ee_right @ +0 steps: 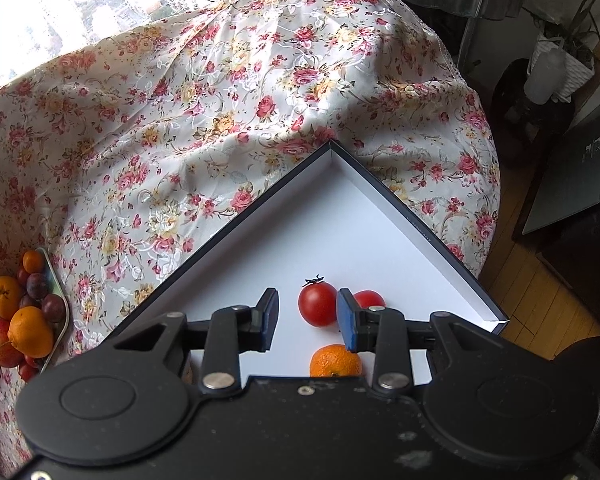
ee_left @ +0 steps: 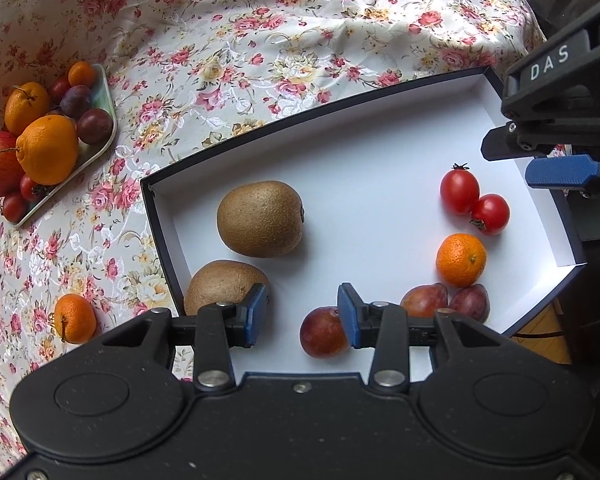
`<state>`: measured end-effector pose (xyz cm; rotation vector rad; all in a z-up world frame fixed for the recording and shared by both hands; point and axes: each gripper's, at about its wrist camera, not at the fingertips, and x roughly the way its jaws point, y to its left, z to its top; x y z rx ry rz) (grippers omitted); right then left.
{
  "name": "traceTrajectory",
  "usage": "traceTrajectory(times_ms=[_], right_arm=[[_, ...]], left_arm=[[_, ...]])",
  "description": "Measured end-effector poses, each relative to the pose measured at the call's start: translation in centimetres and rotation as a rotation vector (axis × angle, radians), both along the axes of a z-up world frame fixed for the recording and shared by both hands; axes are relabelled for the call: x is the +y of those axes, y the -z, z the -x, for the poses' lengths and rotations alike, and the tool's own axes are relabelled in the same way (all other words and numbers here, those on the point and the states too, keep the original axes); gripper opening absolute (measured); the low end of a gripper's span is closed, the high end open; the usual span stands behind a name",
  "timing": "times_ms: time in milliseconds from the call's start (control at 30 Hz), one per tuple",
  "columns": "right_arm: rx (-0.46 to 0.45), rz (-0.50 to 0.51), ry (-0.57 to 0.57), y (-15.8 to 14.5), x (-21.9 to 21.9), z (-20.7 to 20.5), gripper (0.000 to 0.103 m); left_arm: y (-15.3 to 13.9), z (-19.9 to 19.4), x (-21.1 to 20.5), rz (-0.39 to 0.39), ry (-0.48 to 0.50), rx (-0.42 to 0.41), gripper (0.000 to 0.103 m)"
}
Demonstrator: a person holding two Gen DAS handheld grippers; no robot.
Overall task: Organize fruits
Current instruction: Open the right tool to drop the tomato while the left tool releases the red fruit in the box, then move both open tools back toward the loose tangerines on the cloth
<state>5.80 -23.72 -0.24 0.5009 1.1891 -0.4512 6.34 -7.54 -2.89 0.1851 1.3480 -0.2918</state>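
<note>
The left tool point(ee_left: 302, 316) hangs steeply over the near edge of the white box point(ee_left: 380, 136), its blue pads apart with bare box floor between them; a plum point(ee_left: 323, 332) lies just beside the right-hand pad, partly behind it, not pinched. A kiwi point(ee_left: 220, 284) sits behind the other pad, a second kiwi point(ee_left: 260, 218) beyond. Toward the right lie two more plums point(ee_left: 446, 300), a mandarin point(ee_left: 461, 260) and two tomatoes point(ee_left: 474, 202). The right tool point(ee_right: 307, 318) also stands open and holds nothing, directly over those tomatoes. Outward on the flowered surface point(ee_left: 260, 40), a loose mandarin point(ee_left: 75, 318) rests left of the box and a heaped tray point(ee_left: 100, 128) farther left, so the left hand looks nearer to both.
</note>
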Motion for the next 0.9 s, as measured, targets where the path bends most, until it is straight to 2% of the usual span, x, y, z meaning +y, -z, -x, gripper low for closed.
traceTrajectory(times_ms=[900], right_arm=[[0.096, 0.025, -0.044, 0.8, 2.9, -1.5, 0.035]], left_arm=[[-1.2, -0.8, 3.6, 0.006, -0.06, -0.015, 0.049]])
